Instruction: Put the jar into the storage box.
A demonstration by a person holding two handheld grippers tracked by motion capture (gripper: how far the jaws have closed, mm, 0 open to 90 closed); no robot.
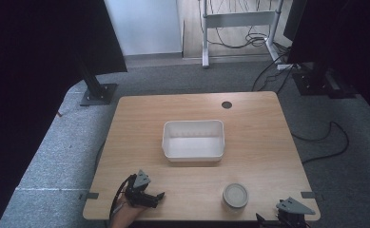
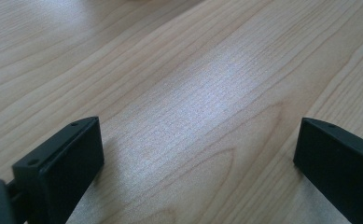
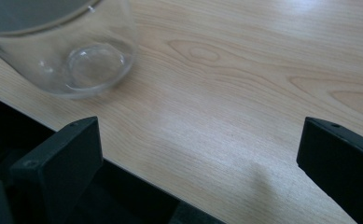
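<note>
i judge my right gripper [image 1: 268,219], jaws released like the left gripper's [image 1: 158,197], nearer the upright glass jar [image 1: 235,195], just beside it.

A white rectangular tub [image 1: 193,139] sits open near the middle of the wooden desk [image 1: 258,137]. A round cable hole [image 1: 227,104] marks the desk's far edge. Beyond, cables [image 1: 242,40] trail across grey carpet [image 1: 182,78] beneath a white frame [image 1: 239,19].
</note>
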